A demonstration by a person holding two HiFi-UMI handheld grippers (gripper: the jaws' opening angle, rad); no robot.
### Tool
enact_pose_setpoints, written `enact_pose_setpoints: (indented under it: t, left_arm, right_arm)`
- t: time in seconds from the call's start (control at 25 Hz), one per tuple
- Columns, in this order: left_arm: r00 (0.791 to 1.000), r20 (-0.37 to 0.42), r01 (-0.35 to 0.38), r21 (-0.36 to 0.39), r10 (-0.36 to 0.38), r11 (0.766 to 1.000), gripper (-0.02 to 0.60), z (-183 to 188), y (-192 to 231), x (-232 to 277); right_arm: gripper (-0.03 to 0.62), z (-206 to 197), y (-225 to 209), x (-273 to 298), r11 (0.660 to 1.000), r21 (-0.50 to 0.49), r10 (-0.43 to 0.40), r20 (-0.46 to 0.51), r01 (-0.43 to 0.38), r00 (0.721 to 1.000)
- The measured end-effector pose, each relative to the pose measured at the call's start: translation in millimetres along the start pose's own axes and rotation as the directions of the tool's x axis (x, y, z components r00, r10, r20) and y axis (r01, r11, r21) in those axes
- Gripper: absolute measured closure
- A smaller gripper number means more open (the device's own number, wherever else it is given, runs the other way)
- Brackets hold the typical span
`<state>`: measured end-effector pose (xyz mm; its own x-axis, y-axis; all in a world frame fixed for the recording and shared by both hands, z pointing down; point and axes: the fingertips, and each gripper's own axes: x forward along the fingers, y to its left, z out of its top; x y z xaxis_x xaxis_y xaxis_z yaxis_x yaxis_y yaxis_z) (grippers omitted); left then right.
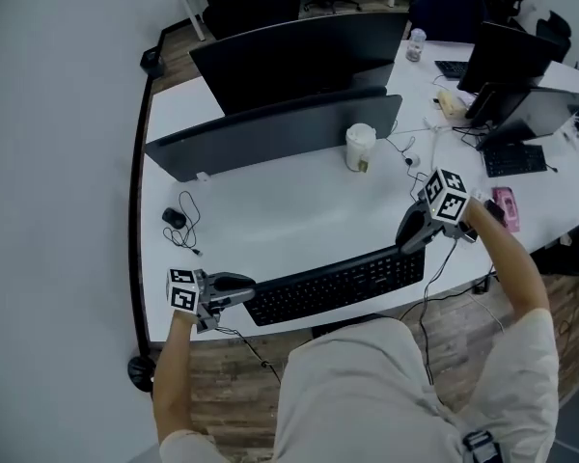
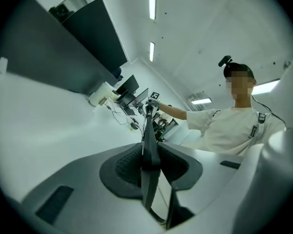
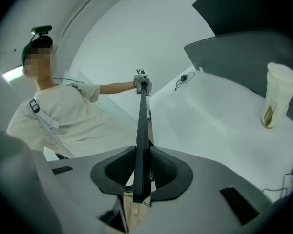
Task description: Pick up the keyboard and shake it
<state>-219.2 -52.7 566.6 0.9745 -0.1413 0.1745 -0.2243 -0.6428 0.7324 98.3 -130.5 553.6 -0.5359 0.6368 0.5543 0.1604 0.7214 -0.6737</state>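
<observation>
- While both ends are pinched, I judge the step in hand to be the shake itself. The keyboard (image 1: 333,283) runs between my two tools along the near edge of the desk (image 1: 270,210), keys up.
- Left gripper (image 1: 243,290): jaws nearly together, with the pads (image 2: 127,167) clamped on the keyboard's left end. In the left gripper view the board sits edge-on between them.
- Right gripper (image 1: 412,237): same story, a narrow gap with both jaws pressing on the right end. In the right gripper view the board runs away edge-on toward the other tool.
- The head view doesn't tell me if the board rests on the desk or hangs just above it. It looks partly past the front edge.
- To shake it well, I'd move both hands together in the same direction and timing. That way the board doesn't twist or lever out of one pinch.
- I'd use short, quick strokes. Each grip is only on a thin end, so I judge a big swing could slip it.
- I'd stay over the near edge. The cup (image 1: 360,147) and the mouse (image 1: 174,218) are well apart from the board, so there's room.
- A cable (image 1: 427,307) hangs off the desk front by the right end. I can't tell if it's the keyboard's, so I'd watch for a tug.
</observation>
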Motion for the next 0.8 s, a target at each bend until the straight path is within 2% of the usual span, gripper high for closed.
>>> enact_pose_setpoints:
  t: [0.2,0.44,0.68,0.8]
  left_arm:
    - [0.998,0.058,0.026,-0.148,-0.018,0.989,0.474,-25,22,8]
    - [0.988,0.153,0.04,-0.276,0.003,0.96,0.472,-37,48,13]
    - [0.963,0.266,0.067,-0.371,0.036,0.926,0.471,-20,69,15]
    - [0.96,0.276,0.065,-0.403,0.054,0.913,0.469,-13,78,19]
  right_arm:
    - [0.473,-21,-19,20,0.986,0.115,0.117,0.061,-0.123,0.991]
    - [0.468,-39,-32,37,0.949,0.214,0.205,0.142,-0.232,0.968]
    - [0.468,-46,-42,42,0.923,0.267,0.221,0.221,-0.277,0.95]
    - [0.468,-46,-51,35,0.918,0.289,0.202,0.253,-0.273,0.946]
